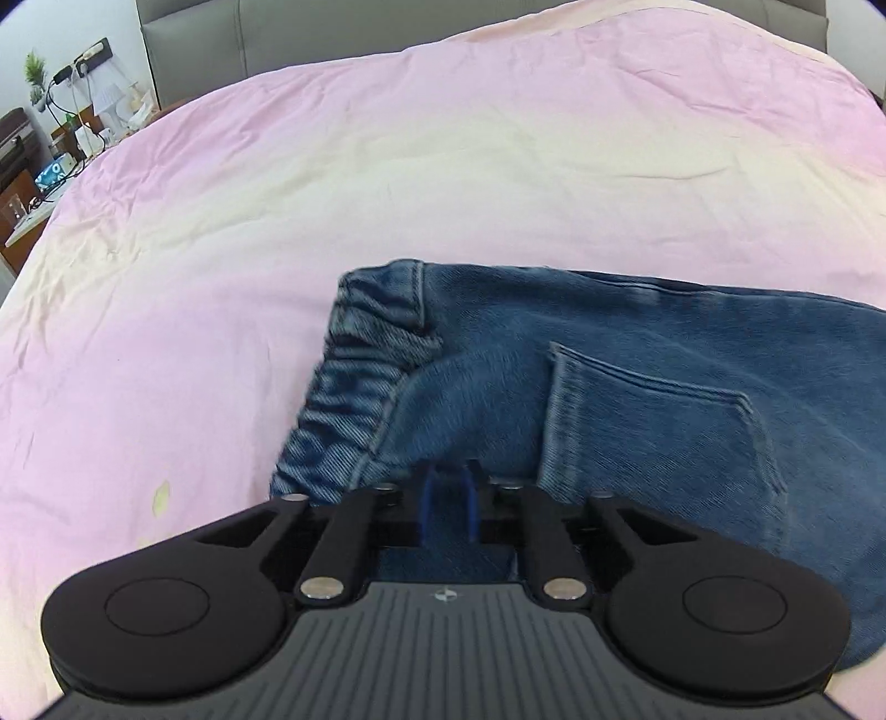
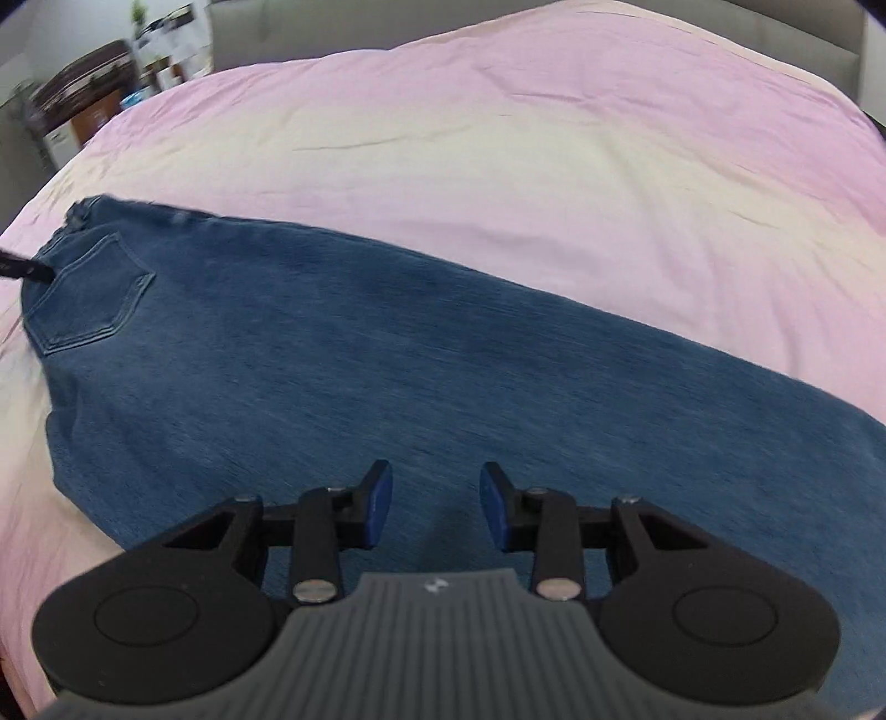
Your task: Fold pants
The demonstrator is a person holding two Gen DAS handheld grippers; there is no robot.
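Blue denim pants [image 2: 343, 354] lie on the pink bed, folded lengthwise, back pocket [image 2: 88, 293] up, waistband at the far left. In the left wrist view the elastic waistband [image 1: 354, 382] and pocket [image 1: 653, 421] are close. My left gripper [image 1: 447, 501] has its blue pads nearly together, pinching denim at the waist end near the pocket. It shows as a dark tip at the left edge of the right wrist view [image 2: 25, 270]. My right gripper [image 2: 436, 501] is open, hovering just above the leg part of the pants, holding nothing.
The pink and cream bedsheet [image 1: 387, 166] spreads wide beyond the pants. A grey headboard [image 1: 221, 50] stands at the back. A bedside table with a lamp, cables and clutter [image 1: 72, 144] sits off the far left corner.
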